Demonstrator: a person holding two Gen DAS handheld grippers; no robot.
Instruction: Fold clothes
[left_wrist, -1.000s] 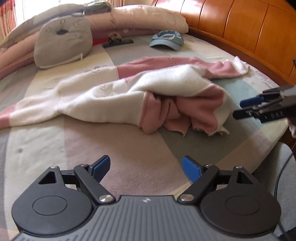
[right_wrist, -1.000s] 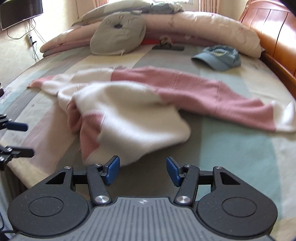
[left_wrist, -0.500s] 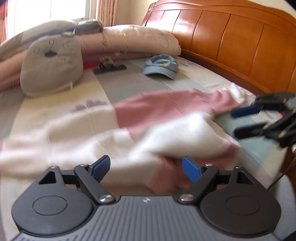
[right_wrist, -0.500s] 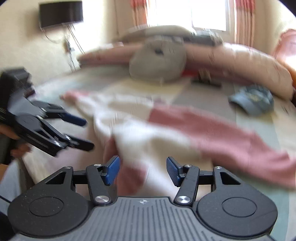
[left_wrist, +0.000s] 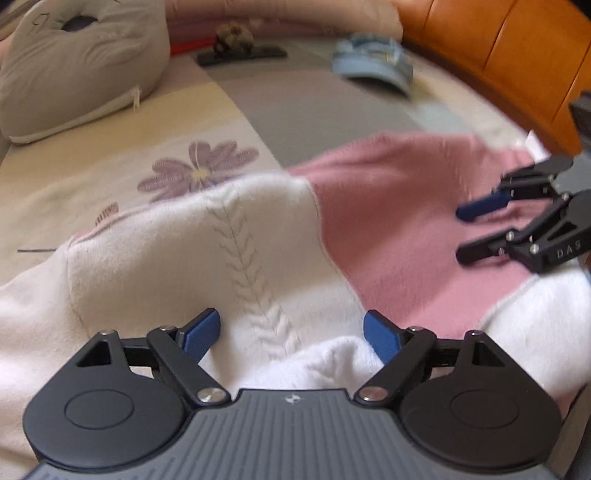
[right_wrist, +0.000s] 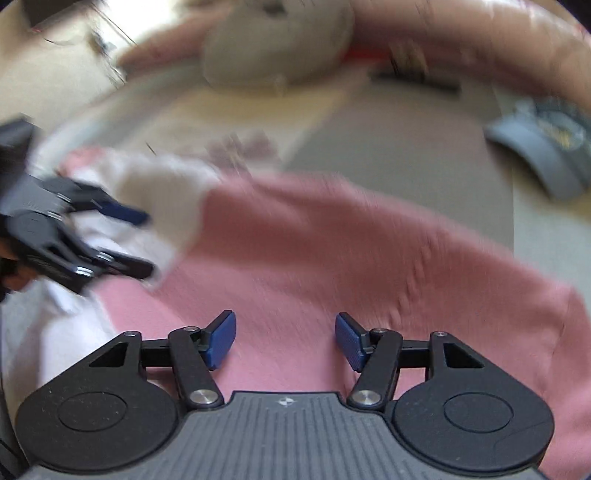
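Both the left hand-held gripper (left_wrist: 291, 334) and right hand-held gripper (right_wrist: 285, 339) gape wide over the fuzzy pink-and-white sweater (left_wrist: 388, 221)

My right gripper (right_wrist: 284, 338) gapes wide over the pink part of the sweater (right_wrist: 332, 240), low in the frame. My left gripper (right_wrist: 142, 243), also spread, sits at middle left by the white sleeve, and a blue cap (right_wrist: 543, 147) lies at upper right.

Both wrist views skim close above the sweater (left_wrist: 258, 258), facing the pillows (left_wrist: 74, 62).

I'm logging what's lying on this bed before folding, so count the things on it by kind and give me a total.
Sweater: 1
Cap: 1
Cushion: 1
Rolled quilt: 1
Dark flat stand with a brown lump on it: 1
Total: 5
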